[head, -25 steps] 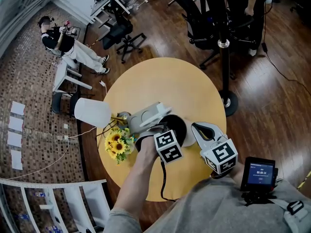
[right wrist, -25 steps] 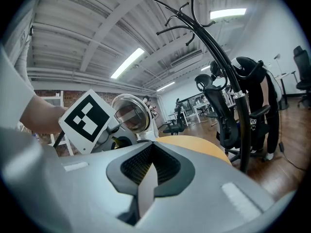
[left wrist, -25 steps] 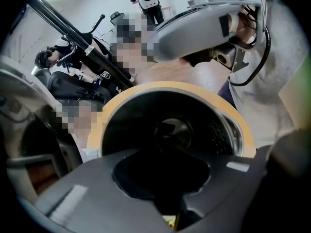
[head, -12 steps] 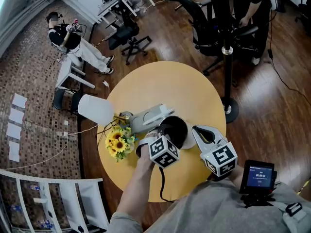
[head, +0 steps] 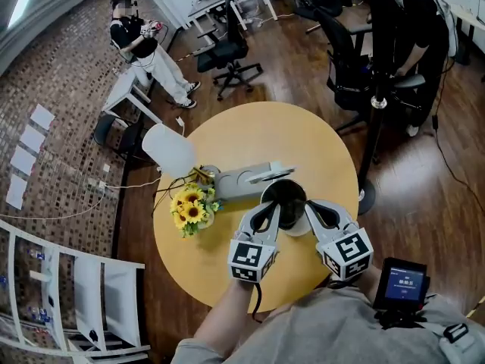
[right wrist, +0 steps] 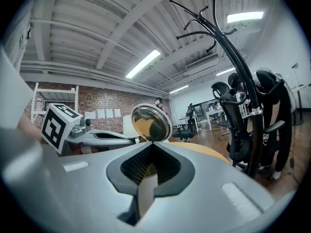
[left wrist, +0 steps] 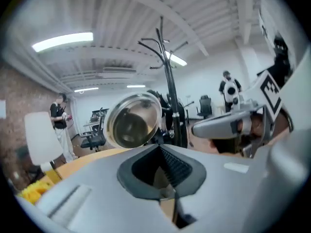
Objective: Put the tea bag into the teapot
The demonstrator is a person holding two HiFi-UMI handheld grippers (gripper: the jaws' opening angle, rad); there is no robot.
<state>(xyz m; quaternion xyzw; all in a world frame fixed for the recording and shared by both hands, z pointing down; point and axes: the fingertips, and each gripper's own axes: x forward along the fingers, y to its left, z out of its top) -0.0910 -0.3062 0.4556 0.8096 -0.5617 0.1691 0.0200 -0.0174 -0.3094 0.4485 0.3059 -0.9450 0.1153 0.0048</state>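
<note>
The left gripper (left wrist: 161, 152) has its jaws drawn together to a thin slit, and nothing can be made out between them. The right gripper (right wrist: 153, 147) is closed the same way. A pale strip shows in its slit, but whether that is a held thing or the jaw's own inner face cannot be told.

Both grippers point at the shiny steel lid (left wrist: 133, 121) of the teapot (head: 244, 182), which stands raised over the open mouth. From the head view, the two grippers sit just beside the near rim of the dark opening, one to each side.

Half a second ago the left gripper reached over the left rim of the opening. It has now pulled back toward the person, level with the right gripper, which has barely moved.

The tea bag cannot be seen in any view, and the pot's inside is too dark to read.

The teapot rests on a round yellow table (head: 250, 131). Sunflowers (head: 189, 207) and a white lamp shade (head: 170, 150) stand to its left.
</note>
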